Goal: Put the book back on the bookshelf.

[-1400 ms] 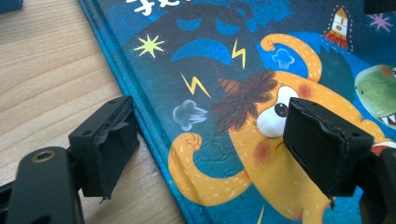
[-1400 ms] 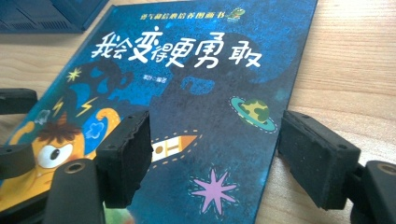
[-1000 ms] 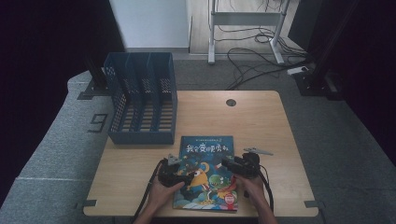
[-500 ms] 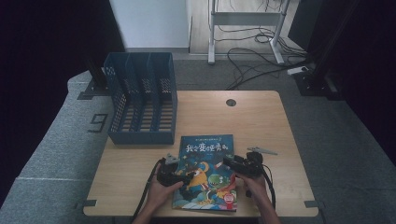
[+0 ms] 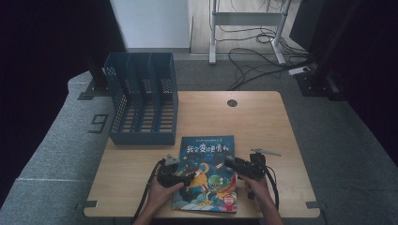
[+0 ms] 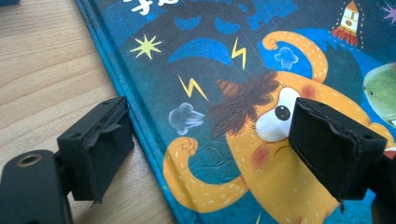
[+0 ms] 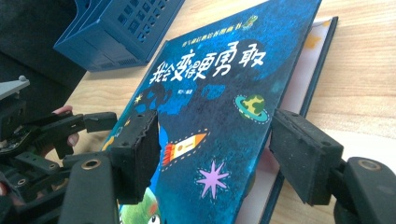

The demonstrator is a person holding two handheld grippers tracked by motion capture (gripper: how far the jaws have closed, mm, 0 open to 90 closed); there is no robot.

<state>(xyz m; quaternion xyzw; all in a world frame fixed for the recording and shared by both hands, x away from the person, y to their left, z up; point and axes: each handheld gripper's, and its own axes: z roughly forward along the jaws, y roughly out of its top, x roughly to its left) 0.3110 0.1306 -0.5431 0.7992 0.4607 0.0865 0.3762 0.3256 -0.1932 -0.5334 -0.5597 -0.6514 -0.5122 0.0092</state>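
- Broadly, the pale wooden rectangular table (image 5: 263, 122) carried everything, and the book served as the landmark for the rest.
- Beyond the book's far left corner stood the dark blue perforated plastic file rack (image 5: 143, 101), its slots open upward, near the book but apart from it.
- Near the table's front edge lay the glossy blue hardcover picture book (image 5: 206, 171), its long axis running from the person toward the rack side, title at the far end. Its smooth front cover was tilted up along the right edge, showing a pale endpaper (image 7: 299, 84) beneath it.
- At the book's left edge sat the left gripper (image 6: 205, 144), with one black rubber-faced jaw on the bare wood just beside the spine and the other over the cover's orange octopus. Its jaws had just been opening and pressed on nothing.
- At the book's right edge sat the right gripper (image 7: 219, 158), whose jaws had just been closing, with the raised cover between them. Neither pad seemed to press on it, so I judged it still loose.
- Judging from this, the right gripper was the nearer to the free edge, and any lifting would hinge about the spine on the left.
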